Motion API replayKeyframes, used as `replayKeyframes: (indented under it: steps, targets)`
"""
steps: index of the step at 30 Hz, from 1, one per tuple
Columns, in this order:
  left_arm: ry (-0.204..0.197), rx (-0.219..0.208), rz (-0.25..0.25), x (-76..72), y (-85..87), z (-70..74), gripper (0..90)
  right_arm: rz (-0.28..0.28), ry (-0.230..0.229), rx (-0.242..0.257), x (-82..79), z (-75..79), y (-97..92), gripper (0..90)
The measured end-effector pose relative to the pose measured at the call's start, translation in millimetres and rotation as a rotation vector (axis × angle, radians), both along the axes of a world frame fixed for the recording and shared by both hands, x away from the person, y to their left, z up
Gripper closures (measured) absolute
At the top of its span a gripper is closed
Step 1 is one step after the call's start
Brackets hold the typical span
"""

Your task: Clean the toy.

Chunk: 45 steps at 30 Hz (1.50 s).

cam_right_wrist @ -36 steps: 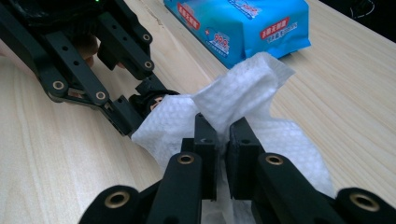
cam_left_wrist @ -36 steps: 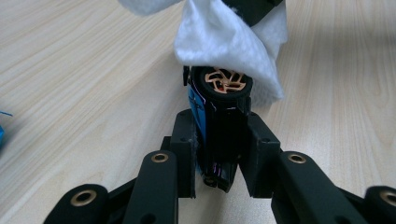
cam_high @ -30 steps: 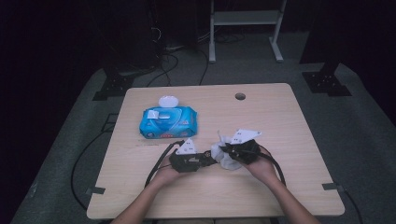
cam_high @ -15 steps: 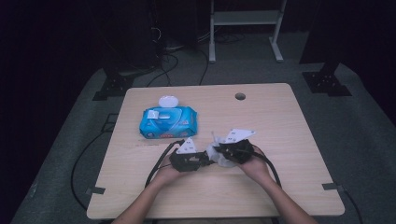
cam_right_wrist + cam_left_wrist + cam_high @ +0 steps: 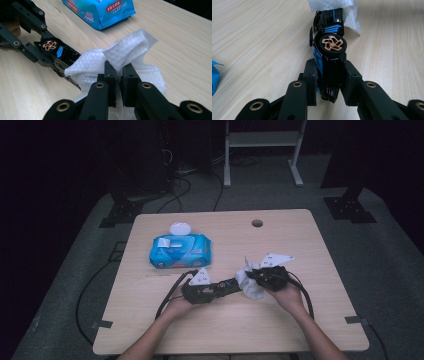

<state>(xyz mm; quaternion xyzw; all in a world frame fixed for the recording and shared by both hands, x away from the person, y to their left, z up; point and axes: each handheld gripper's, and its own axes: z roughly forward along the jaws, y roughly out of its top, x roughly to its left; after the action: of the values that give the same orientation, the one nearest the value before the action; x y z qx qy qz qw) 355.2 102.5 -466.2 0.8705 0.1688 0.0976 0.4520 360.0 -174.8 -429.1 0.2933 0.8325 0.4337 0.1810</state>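
Presently the left tongs point(image 5: 329, 87) are pinched on the rear of a glossy black toy car with blue stripes and copper-spoked wheels point(image 5: 329, 52), both pads bearing on its flanks, the car turned on its side with one wheel facing up and its nose pointing away toward the wipe. The right tongs point(image 5: 119, 82) are pressed together on a bunched white textured wet wipe point(image 5: 125, 55), a fold of which stands up between the pads. In the high view the left tongs point(image 5: 227, 286) and right tongs point(image 5: 254, 276) face each other near the person's edge of the pale wooden surface point(image 5: 280, 330), with the wipe point(image 5: 248, 282) draped over the car's front end, the car point(image 5: 226, 285) bridging the gap between them. Judged step in hand: wiping the car body clean. To do it well, the left grip should hold the car steady and low against the surface while the right draws the wipe along the bodywork in short strokes, keeping enough cloth ahead of the pads that bare plastic does not scrape the paint, and turning the car to present unwiped faces. Farther off, a blue soft plastic pack of wet wipes with a white flip lid standing open point(image 5: 179, 249) lies well apart, toward the far left.
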Motion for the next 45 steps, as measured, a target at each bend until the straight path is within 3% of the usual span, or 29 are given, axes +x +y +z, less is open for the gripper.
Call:
replayKeyframes:
  steps: [2, 7, 14, 20, 26, 29, 36, 38, 39, 45]
  targets:
    - [-0.001, 0.001, 0.0, 0.2, 0.5, 0.2, 69.1, -0.002, -0.022, -0.027, -1.3, 0.9, 4.0, 83.8]
    - [0.004, -0.002, 0.003, 0.6, 1.6, 0.0, 69.1, -0.002, -0.017, -0.013, 0.0, 0.3, 4.7, 83.8]
    - [0.011, -0.006, 0.012, 1.6, 4.2, -0.2, 68.7, 0.018, -0.044, -0.052, -4.2, 3.4, 20.0, 83.8]
    - [0.006, -0.007, 0.012, 0.5, 2.0, -0.4, 68.7, 0.015, -0.016, -0.02, -2.7, 2.7, 15.9, 83.8]
    - [0.008, -0.013, 0.015, 1.1, 1.5, -0.9, 68.8, 0.107, -0.007, 0.035, -8.4, 6.3, 41.1, 83.8]
    - [0.003, -0.007, 0.013, 0.4, 1.6, -0.4, 69.2, 0.123, -0.021, -0.027, -9.7, 1.8, 50.8, 83.8]
    - [-0.001, -0.003, 0.016, 3.1, 0.9, -0.4, 69.3, 0.022, -0.006, 0.007, -0.5, 1.2, 10.5, 83.6]
    - [0.0, -0.006, 0.018, 2.6, 0.4, -0.6, 69.3, -0.014, -0.017, -0.016, 0.9, 0.5, 0.1, 83.6]
    - [-0.001, -0.004, 0.017, 2.3, 0.2, -0.4, 69.3, -0.02, -0.005, 0.006, 2.1, 0.2, -4.9, 83.6]
    - [0.003, -0.002, 0.019, 1.6, 0.2, 0.0, 69.3, -0.051, 0.005, 0.003, 6.6, -2.3, -10.6, 83.6]
